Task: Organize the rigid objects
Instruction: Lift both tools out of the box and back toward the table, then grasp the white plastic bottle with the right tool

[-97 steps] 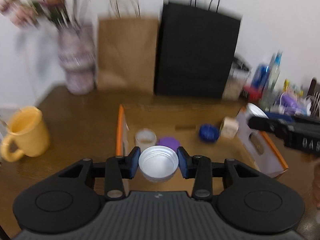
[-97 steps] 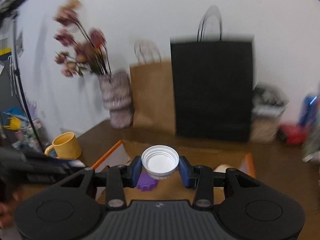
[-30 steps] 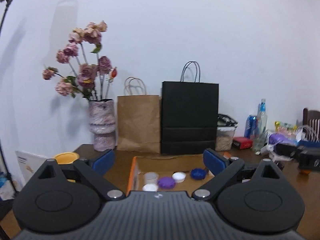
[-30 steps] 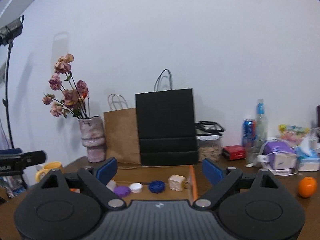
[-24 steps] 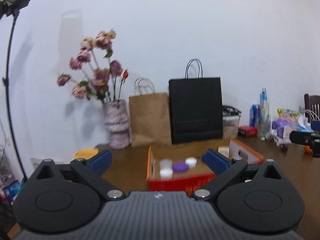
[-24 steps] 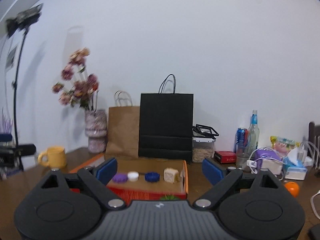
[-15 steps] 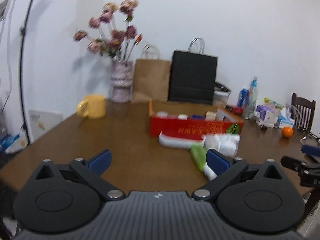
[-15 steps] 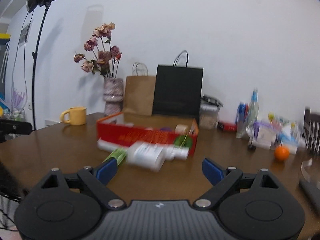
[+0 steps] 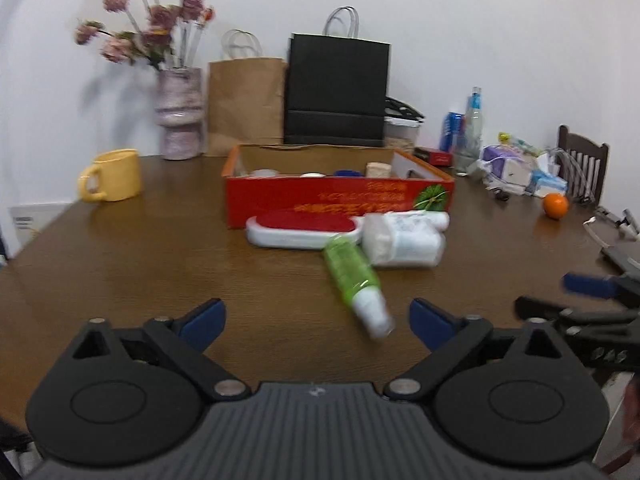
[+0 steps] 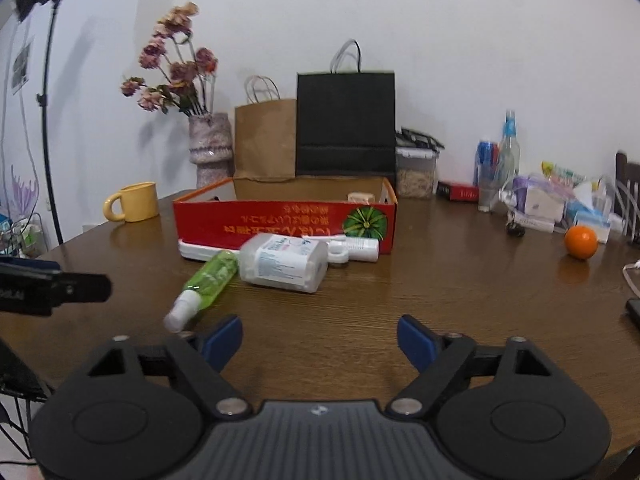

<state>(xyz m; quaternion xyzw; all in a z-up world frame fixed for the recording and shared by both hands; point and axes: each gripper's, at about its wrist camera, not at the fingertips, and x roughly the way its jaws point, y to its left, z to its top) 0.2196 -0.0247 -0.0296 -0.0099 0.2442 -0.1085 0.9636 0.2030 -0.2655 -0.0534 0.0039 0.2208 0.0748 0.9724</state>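
We hold both claws low over the brown wooden worktop [image 9: 120, 248], each empty. The left claw [image 9: 316, 318] stands wide with its blue pads apart, its jaws having just been closing a little with nothing but bare wood between them; the right claw [image 10: 320, 338] is likewise spread, its jaws also just narrowing, and nothing sits between its pads either. Ahead of us a red cardboard box [image 9: 340, 200] rests on the worktop, open at the top, with a few small caps and a pale block showing over its front wall. Just in front of the box lie the loose things: a white case with a red lid [image 9: 300, 230] against the box's wall, a clear squat bottle with a white label [image 10: 286, 262] on its side, a small white tube [image 10: 356, 249] beside the box's corner, and a green spray bottle [image 9: 354, 280] lying tilted, its white cap pointing toward us. The green bottle's cap end lies near the left claw's right pad and near the right claw's left pad, touching neither. A yellow mug [image 9: 112, 176] stands well off to the left, and an orange [image 10: 581, 242] to the right.
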